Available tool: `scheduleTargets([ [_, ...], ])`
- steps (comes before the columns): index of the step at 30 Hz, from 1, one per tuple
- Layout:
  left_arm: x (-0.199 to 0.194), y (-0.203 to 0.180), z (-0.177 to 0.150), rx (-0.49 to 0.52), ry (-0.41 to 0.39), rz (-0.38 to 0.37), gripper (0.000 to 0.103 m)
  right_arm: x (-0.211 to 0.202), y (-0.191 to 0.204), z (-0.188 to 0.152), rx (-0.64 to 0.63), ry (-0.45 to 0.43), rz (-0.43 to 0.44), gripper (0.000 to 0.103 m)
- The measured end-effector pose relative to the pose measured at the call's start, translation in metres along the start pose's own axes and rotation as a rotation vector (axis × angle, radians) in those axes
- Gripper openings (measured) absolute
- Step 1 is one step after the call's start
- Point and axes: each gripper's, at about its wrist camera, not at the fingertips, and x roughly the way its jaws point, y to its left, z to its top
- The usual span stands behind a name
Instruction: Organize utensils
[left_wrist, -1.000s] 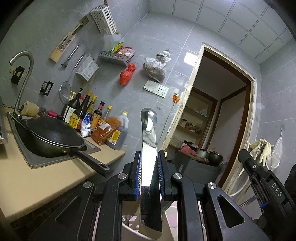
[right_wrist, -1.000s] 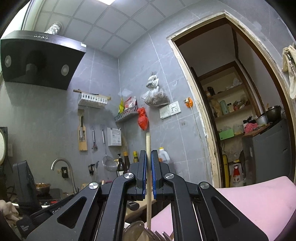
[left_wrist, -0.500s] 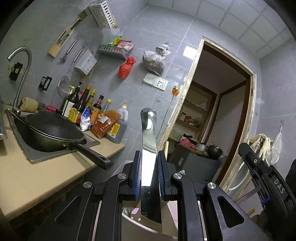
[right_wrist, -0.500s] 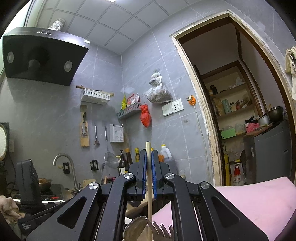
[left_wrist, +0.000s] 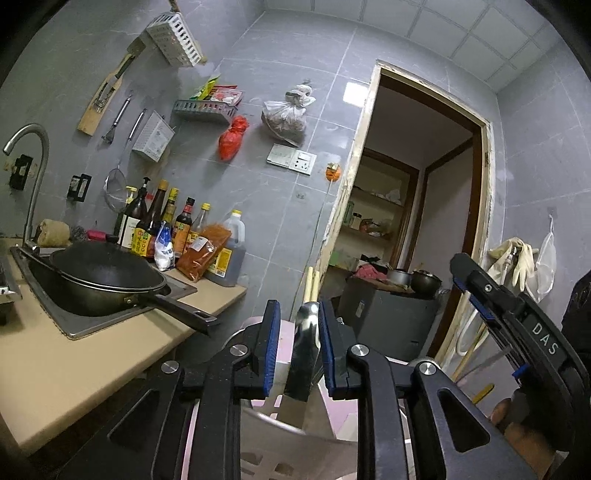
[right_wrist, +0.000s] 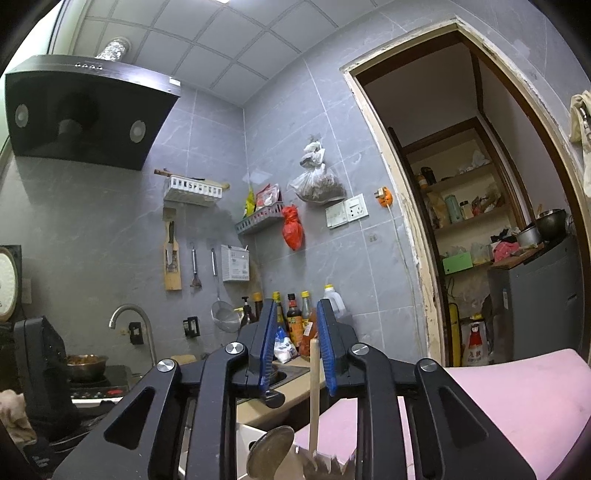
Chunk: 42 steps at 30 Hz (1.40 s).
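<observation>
In the left wrist view my left gripper is open. A steel utensil handle stands upright between its blue pads, lower end in a white slotted holder. Two wooden chopstick tips rise behind it. In the right wrist view my right gripper is open. A wooden chopstick stands upright between its fingers, untouched by the pads. A steel spoon bowl and fork tines stick up below. The right gripper also shows in the left wrist view at the right.
A black wok sits in the sink on a beige counter, its handle pointing toward me. Sauce bottles line the grey tiled wall. A pink surface lies at lower right. A doorway opens behind.
Both grippers have opened. The steel handle and the chopstick, gripped before, have dropped lower into the holder and stand free between the fingers.
</observation>
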Motion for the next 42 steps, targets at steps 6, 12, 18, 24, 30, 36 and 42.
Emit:
scheduleTargets([
  [6, -0.006, 0.001, 0.012, -0.037, 0.023, 0.007, 0.033, -0.01, 0.004, 0.011, -0.008, 0.004, -0.03, 0.031],
  [12, -0.014, -0.009, 0.016, -0.029, 0.101, 0.005, 0.043, -0.028, 0.005, 0.018, -0.017, 0.03, -0.075, 0.049],
  [18, -0.025, -0.028, 0.013, 0.048, 0.189, 0.012, 0.059, -0.05, 0.006, 0.02, -0.024, 0.079, -0.109, 0.069],
  [24, -0.037, -0.04, 0.003, 0.087, 0.268, -0.013, 0.075, -0.077, 0.007, 0.02, -0.021, 0.141, -0.15, 0.079],
  [30, -0.06, -0.047, -0.006, 0.092, 0.278, -0.026, 0.088, -0.113, 0.009, 0.021, -0.011, 0.179, -0.204, 0.098],
  [36, -0.081, -0.054, -0.012, 0.127, 0.303, -0.007, 0.091, -0.141, 0.012, 0.023, -0.016, 0.218, -0.281, 0.103],
  [42, -0.102, -0.059, -0.024, 0.167, 0.318, 0.016, 0.093, -0.166, 0.021, 0.018, -0.049, 0.276, -0.349, 0.103],
])
